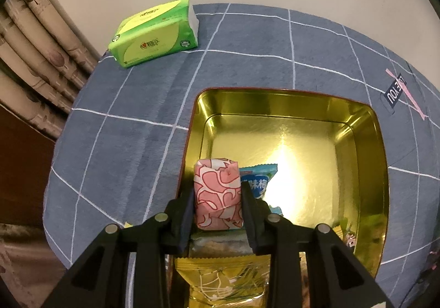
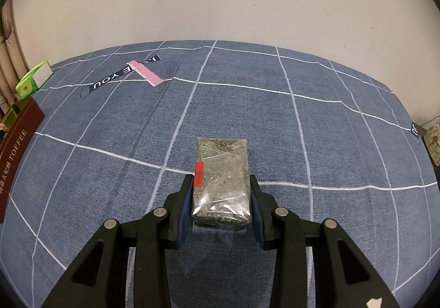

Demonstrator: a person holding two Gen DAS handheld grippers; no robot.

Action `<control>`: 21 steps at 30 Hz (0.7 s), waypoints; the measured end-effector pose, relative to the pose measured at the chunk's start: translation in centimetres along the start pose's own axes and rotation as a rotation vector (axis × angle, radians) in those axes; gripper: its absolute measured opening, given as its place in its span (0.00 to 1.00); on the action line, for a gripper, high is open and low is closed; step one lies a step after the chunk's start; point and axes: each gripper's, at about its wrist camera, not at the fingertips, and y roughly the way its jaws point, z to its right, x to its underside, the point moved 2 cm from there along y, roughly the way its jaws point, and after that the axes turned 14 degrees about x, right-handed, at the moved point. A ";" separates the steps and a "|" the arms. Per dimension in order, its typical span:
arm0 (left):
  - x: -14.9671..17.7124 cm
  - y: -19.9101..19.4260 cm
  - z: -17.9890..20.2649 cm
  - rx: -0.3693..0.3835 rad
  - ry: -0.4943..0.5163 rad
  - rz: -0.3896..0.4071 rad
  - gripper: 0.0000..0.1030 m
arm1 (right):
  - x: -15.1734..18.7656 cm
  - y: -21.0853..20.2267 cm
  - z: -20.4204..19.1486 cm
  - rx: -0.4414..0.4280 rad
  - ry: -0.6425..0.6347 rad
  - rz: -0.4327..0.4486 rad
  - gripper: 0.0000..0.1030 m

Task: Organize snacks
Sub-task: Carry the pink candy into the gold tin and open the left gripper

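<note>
The left tool (image 1: pixel 217 195) is nearly closed, its two black fingers clamped on the sides of a small pink-and-white patterned packet (image 1: pixel 217 194). It holds the packet over the near left corner of an open gold-lined tin (image 1: pixel 368 148). Just beyond the packet, inside the tin, lies a blue snack packet (image 1: pixel 260 178); a yellow wrapper (image 1: pixel 222 277) lies below the fingers. The tin sits on a blue cloth with a white grid (image 1: pixel 132 143) covering the worktop. A green tissue pack (image 1: pixel 155 33) lies at the far left corner.

The right tool (image 2: pixel 221 198) is narrowly open, its fingers pressed against both sides of a clear-wrapped dark speckled bar (image 2: pixel 222 178) with a red label, which rests on the cloth. At the left edge, well apart, stands the tin's dark red wall.
</note>
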 end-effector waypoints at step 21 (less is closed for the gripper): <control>2.0 -3.8 2.9 -0.114 0.153 0.109 0.40 | 0.0 0.0 0.2 0.010 -0.010 0.002 0.34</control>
